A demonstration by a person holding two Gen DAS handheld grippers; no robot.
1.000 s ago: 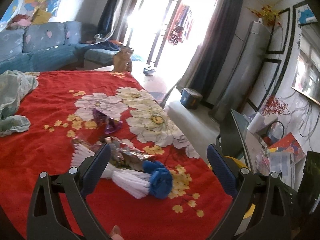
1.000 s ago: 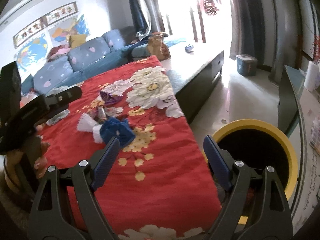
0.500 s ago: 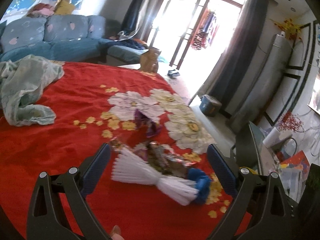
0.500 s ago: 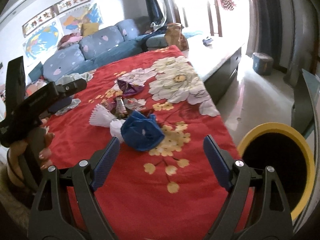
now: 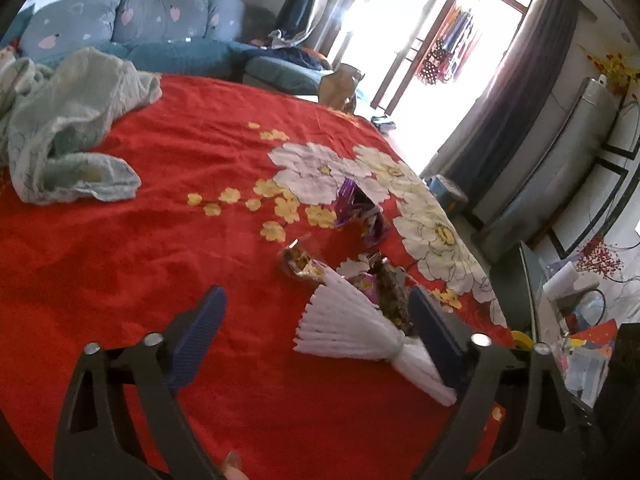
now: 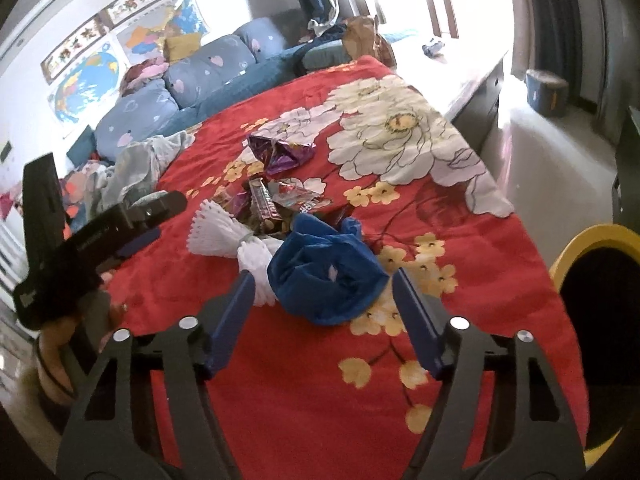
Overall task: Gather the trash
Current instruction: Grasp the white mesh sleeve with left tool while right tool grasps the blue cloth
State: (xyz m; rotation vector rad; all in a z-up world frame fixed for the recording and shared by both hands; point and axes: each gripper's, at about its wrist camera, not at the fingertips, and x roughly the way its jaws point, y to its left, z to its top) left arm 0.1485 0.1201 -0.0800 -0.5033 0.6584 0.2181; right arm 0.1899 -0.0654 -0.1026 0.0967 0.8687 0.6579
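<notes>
Now both jaws closing, nothing gripped: right gripper (image 6: 324, 312) straddles blue wad (image 6: 326, 272); left gripper (image 5: 316, 332) over white fan (image 5: 344, 330).

Both wrist cameras angle down, close over the red floral cloth (image 5: 120, 260) — sharing the white fan-shaped wrapper (image 5: 348, 332) (image 6: 216, 236) and sofa (image 6: 192, 84).

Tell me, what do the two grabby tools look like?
Both match: the left tool and the right tool each have two black plastic arms with triangle-shaped holes, shiny silver bolts, and ribbed dark-blue pads at the tips. From the side, the left tool's body is a chunky black handle with small white lettering.
</notes>
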